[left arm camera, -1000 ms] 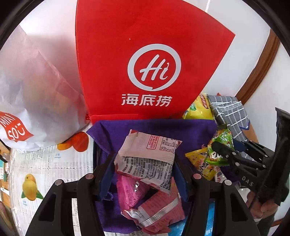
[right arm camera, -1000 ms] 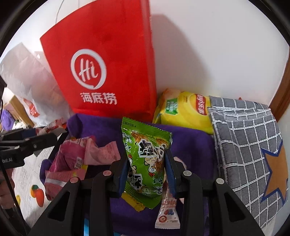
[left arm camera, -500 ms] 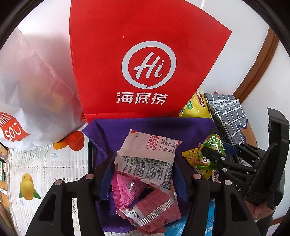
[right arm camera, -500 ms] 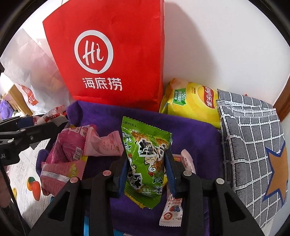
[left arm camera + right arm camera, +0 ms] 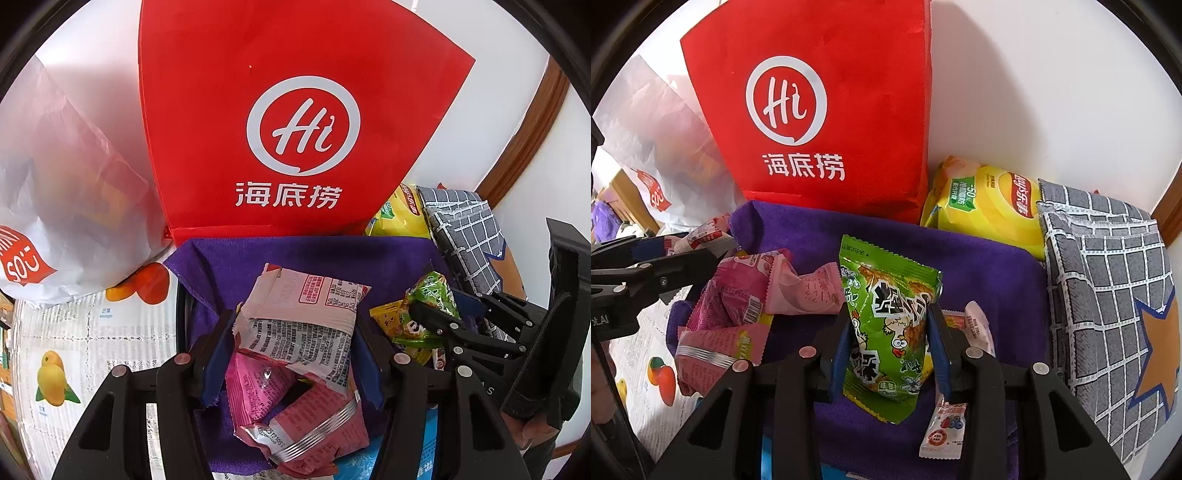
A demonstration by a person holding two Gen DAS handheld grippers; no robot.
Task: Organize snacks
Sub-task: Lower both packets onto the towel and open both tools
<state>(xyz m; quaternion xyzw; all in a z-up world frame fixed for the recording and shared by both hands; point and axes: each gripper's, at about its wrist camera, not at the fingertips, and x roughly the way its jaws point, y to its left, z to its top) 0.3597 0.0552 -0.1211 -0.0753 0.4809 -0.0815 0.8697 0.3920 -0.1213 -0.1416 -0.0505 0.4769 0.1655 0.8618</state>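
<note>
Snacks gripped — white packet (image 5: pixel 299 314) left, green packet (image 5: pixel 886 325) right.

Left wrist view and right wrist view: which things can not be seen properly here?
- Red bag: top cut off by the frame in both views; inside hidden.
- White plastic bag: contents only a blur through the plastic, left wrist view.
- Yellow chip bag: mostly behind the red bag, left wrist view.
</note>
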